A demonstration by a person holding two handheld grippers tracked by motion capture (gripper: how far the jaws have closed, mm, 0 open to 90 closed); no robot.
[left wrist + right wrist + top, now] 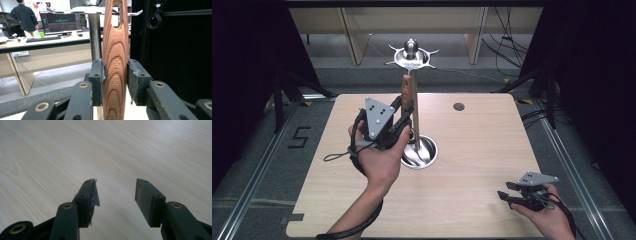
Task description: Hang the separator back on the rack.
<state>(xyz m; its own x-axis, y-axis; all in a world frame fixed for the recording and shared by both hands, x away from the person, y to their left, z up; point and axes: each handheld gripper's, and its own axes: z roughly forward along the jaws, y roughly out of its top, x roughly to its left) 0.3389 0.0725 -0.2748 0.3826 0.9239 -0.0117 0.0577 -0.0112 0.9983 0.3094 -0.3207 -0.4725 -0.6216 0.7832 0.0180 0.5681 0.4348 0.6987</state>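
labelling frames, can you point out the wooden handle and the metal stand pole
wooden handle (pixel 115 50), left gripper view, mid shaft above the pads
metal stand pole (pixel 95 37), left gripper view, upper shaft

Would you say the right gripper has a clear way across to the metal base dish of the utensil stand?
Probably yes: the right gripper rests open near the table's front right, and bare tabletop lies between it and the base dish. The left gripper, holding the wooden utensil handle, crowds only the dish's far-left side.
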